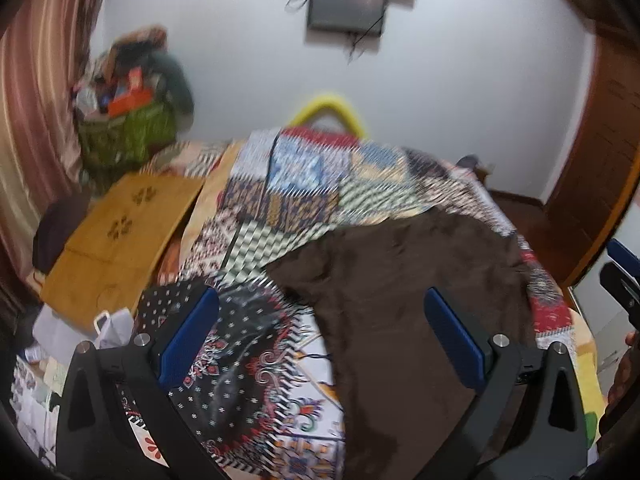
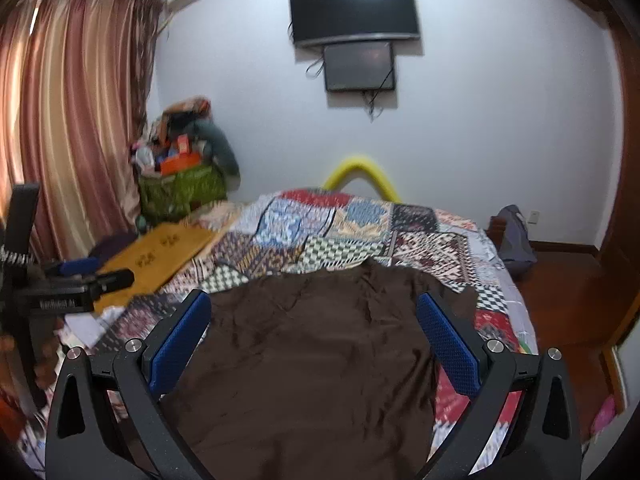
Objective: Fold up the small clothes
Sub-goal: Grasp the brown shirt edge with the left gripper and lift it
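Note:
A dark brown garment (image 2: pixel 316 344) lies spread flat on the patterned bedspread (image 2: pixel 332 232). In the left wrist view the garment (image 1: pixel 404 300) fills the right half. My left gripper (image 1: pixel 320 320) is open and empty, hovering above the garment's left edge, over a black dotted patch of the bedspread (image 1: pixel 232 344). My right gripper (image 2: pixel 314 320) is open and empty above the middle of the garment. The left gripper also shows at the left edge of the right wrist view (image 2: pixel 104 280). The right gripper shows at the right edge of the left wrist view (image 1: pixel 620 276).
A wooden lap tray (image 1: pixel 120 236) lies on the bed's left side. A green basket (image 2: pixel 180 188) piled with items stands by the striped curtain (image 2: pixel 72 120). A TV (image 2: pixel 354 8) hangs on the wall. A yellow tube (image 2: pixel 360 172) arches behind the bed. Wooden floor (image 2: pixel 568 288) lies to the right.

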